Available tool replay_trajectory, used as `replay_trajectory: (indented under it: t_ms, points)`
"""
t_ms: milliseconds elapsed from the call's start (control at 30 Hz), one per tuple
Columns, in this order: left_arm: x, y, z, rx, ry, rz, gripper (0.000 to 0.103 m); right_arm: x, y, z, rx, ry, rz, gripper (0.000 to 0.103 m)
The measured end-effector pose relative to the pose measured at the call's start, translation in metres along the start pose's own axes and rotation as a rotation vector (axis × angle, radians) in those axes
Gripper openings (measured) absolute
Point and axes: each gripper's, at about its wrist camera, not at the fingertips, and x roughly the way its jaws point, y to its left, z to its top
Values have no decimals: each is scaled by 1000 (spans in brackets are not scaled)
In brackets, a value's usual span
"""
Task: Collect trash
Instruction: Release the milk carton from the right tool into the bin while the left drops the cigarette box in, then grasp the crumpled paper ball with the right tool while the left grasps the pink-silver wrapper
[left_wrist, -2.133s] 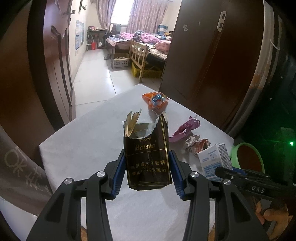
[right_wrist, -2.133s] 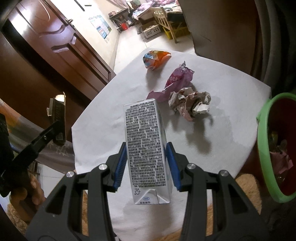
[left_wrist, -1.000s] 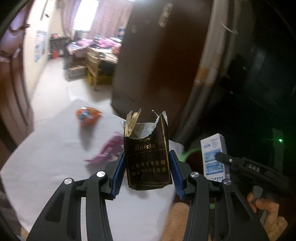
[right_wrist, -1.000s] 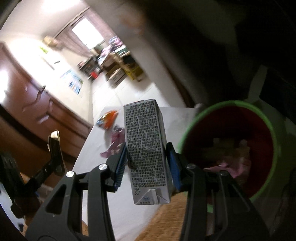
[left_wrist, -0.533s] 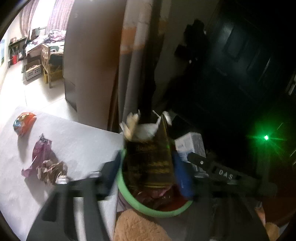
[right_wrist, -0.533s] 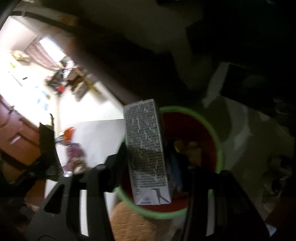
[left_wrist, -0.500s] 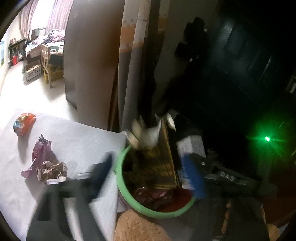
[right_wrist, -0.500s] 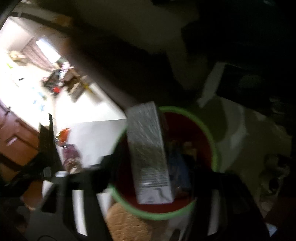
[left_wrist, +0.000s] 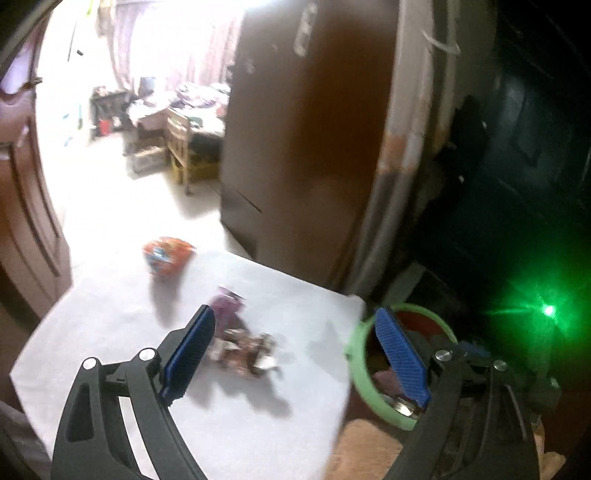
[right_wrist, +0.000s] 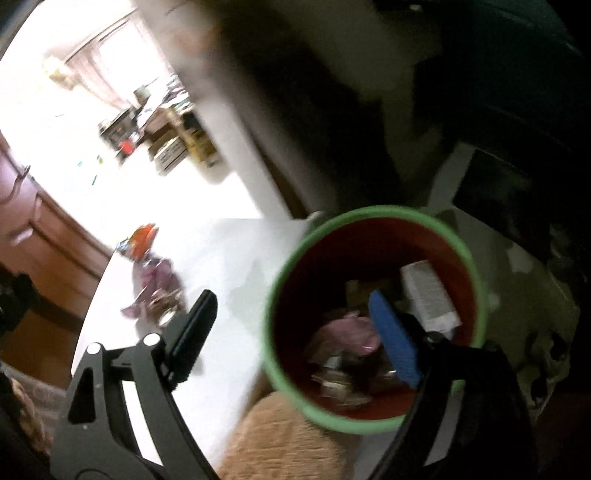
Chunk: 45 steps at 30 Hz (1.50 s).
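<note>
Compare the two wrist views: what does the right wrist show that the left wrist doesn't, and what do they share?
Only the right wrist view looks down into the bin: the white carton lies against its red inner wall, with pink and crumpled scraps beneath.

Only the left wrist view shows the crumpled wrapper clearly, a green light in the dark, and the table's near edge.

Both show the table, the orange wrapper, the purple wrapper, the bin's green rim, and open, empty jaws on the left gripper and right gripper.

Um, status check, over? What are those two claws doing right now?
Both grippers, left and right, open and empty. Carton in bin. Three wrappers left on table. Nothing blocking.
</note>
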Motion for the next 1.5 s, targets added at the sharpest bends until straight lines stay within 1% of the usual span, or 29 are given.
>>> replay_trajectory:
  t_ms: [200, 267, 367, 433, 467, 500, 533, 567, 600, 633, 700, 767, 800, 867, 900, 933, 967, 1000, 1033, 1067, 1100, 1133, 1200, 1233, 1300, 1367, 1433, 1500]
  points:
    - [-23, 39, 0, -69, -47, 26, 85, 16, 56, -19, -116, 73, 47, 87]
    - [-26, 51, -5, -84, -47, 44, 85, 17, 68, -26, -143, 85, 59, 89]
    - [-28, 67, -13, -110, -24, 56, 85, 24, 87, -34, -181, 122, 56, 89]
    - [-32, 77, -23, -98, -28, 81, 85, 24, 101, -38, -210, 121, 75, 89]
    - [-34, 82, -27, -88, -33, 98, 85, 24, 106, -40, -234, 121, 80, 94]
    - [-33, 87, -32, -84, -30, 116, 85, 31, 116, -44, -285, 143, 82, 98]
    - [-30, 93, -36, -94, -9, 125, 83, 43, 125, -49, -328, 180, 75, 98]
    - [-25, 103, -38, -138, 32, 101, 79, 53, 132, -53, -365, 217, 56, 98]
    - [-24, 110, -39, -178, 46, 72, 75, 61, 137, -56, -386, 236, 48, 98]
    - [-24, 117, -40, -216, 45, 51, 75, 70, 145, -59, -408, 250, 59, 98]
    - [-26, 121, -39, -209, 30, 73, 75, 83, 155, -59, -425, 253, 65, 98]
    - [-23, 124, -40, -189, 34, 107, 76, 100, 170, -51, -422, 254, 80, 98]
    - [-22, 126, -41, -193, 37, 111, 76, 106, 172, -48, -417, 257, 85, 98]
    - [-17, 131, -45, -218, 48, 115, 76, 129, 184, -41, -409, 288, 86, 98]
    - [-15, 132, -46, -224, 58, 117, 76, 142, 188, -39, -409, 307, 73, 98]
    - [-12, 133, -47, -225, 68, 120, 76, 154, 191, -38, -413, 324, 55, 96]
    - [-11, 134, -49, -222, 78, 124, 76, 165, 193, -38, -418, 340, 42, 72]
    - [-10, 134, -51, -216, 84, 127, 76, 174, 193, -39, -421, 360, 28, 36]
    - [-9, 134, -52, -209, 91, 130, 76, 181, 190, -42, -406, 397, 28, 35]
    - [-8, 134, -54, -201, 100, 128, 76, 178, 189, -43, -387, 399, 49, 34]
    - [-7, 134, -55, -200, 105, 123, 76, 173, 186, -45, -371, 392, 80, 28]
    - [-5, 134, -56, -204, 110, 117, 76, 164, 181, -48, -359, 387, 120, 28]
    - [7, 135, -55, -211, 129, 107, 76, 144, 169, -57, -350, 363, 155, 28]
    - [12, 134, -53, -206, 137, 105, 76, 135, 163, -61, -348, 351, 160, 28]
    - [30, 128, -49, -160, 143, 113, 76, 117, 145, -72, -325, 327, 158, 28]
    - [50, 121, -45, -111, 156, 122, 76, 101, 123, -85, -263, 311, 157, 28]
    - [76, 114, -39, -68, 179, 118, 76, 91, 104, -93, -201, 296, 156, 28]
    - [97, 107, -35, -27, 198, 113, 76, 89, 97, -92, -177, 281, 151, 28]
